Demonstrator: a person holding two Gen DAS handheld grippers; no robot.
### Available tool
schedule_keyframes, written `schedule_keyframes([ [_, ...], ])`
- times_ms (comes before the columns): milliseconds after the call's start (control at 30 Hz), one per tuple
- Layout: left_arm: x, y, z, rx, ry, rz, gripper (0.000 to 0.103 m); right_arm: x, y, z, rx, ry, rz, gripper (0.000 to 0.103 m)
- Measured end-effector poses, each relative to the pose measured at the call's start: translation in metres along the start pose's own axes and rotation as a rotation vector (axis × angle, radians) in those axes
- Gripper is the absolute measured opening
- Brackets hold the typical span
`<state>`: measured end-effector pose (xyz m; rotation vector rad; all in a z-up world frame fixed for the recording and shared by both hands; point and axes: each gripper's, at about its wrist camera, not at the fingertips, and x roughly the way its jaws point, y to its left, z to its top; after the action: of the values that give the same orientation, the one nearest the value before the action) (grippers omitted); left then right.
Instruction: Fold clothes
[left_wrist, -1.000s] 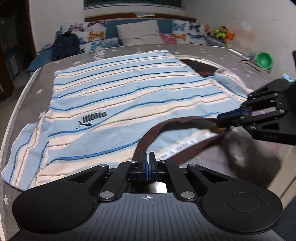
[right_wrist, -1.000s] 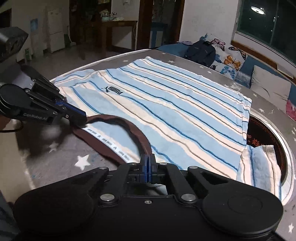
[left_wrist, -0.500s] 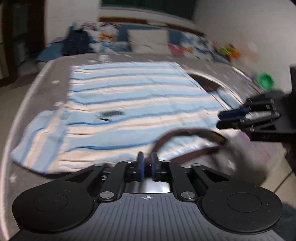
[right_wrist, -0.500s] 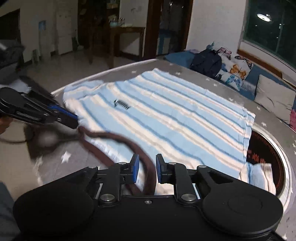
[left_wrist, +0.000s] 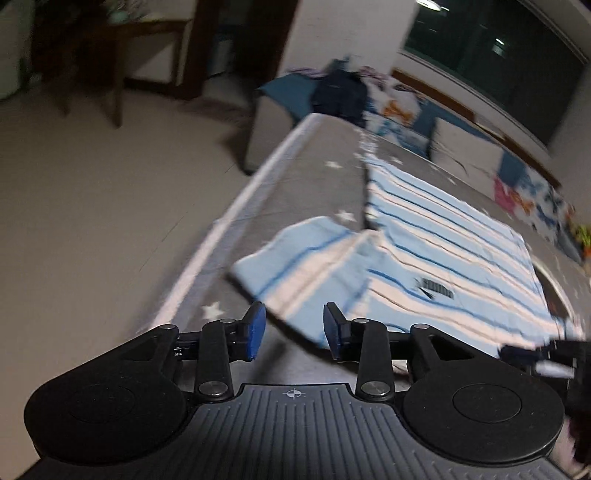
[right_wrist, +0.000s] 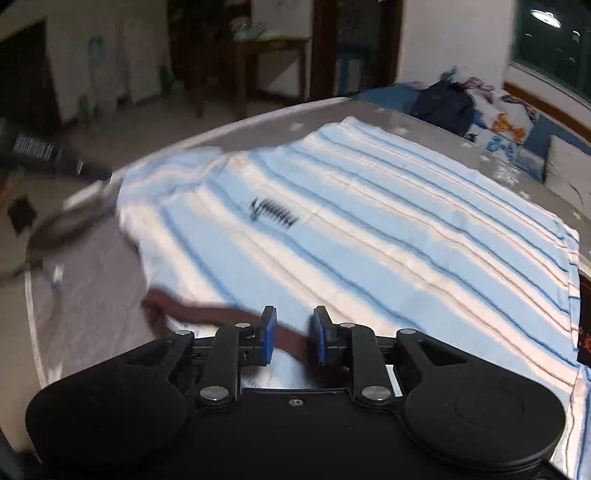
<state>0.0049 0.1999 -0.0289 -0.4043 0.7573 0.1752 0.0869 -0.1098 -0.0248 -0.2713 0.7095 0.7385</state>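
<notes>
Shirt (right_wrist: 351, 236) placement: you have the blue-and-white striped garment spread flat on the grey star-print mattress (left_wrist: 306, 184), its logo facing up. Your left gripper (left_wrist: 293, 334) is released, jaws parted and holding nothing, positioned just short of the shirt's sleeve (left_wrist: 295, 254). Your right gripper (right_wrist: 293, 334) is likewise released; the shirt's brown collar band (right_wrist: 221, 314) lies between its blue pads (right_wrist: 267, 332), ungripped. Beyond the shirt, a dark backpack (right_wrist: 445, 107) rests against butterfly-print cushions (right_wrist: 506, 122).
</notes>
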Motion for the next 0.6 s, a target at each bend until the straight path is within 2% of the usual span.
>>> schedule_keyframes([
  [133, 0.010, 0.007, 0.007, -0.041, -0.004, 0.013, 0.038, -0.002, 0.008, 0.001, -0.029, 0.000, 0.005, 0.031],
  [200, 0.016, 0.010, 0.009, -0.061, -0.001, 0.011, 0.044, -0.003, 0.012, 0.002, -0.044, 0.000, 0.008, 0.032],
  [333, 0.030, 0.018, 0.011, -0.117, 0.014, 0.010, 0.043, -0.004, 0.020, 0.003, -0.073, -0.001, 0.013, 0.032],
  [433, 0.033, 0.017, 0.009, -0.115, -0.001, 0.006, 0.030, -0.003, 0.026, 0.006, -0.090, 0.000, 0.022, 0.032],
  [500, 0.035, 0.016, 0.009, -0.114, 0.002, 0.000, 0.011, 0.001, 0.030, 0.008, -0.099, -0.003, 0.023, 0.034],
  [600, 0.032, 0.017, 0.009, -0.133, -0.022, -0.021, 0.005, 0.006, 0.037, 0.013, -0.116, -0.011, 0.029, 0.035],
])
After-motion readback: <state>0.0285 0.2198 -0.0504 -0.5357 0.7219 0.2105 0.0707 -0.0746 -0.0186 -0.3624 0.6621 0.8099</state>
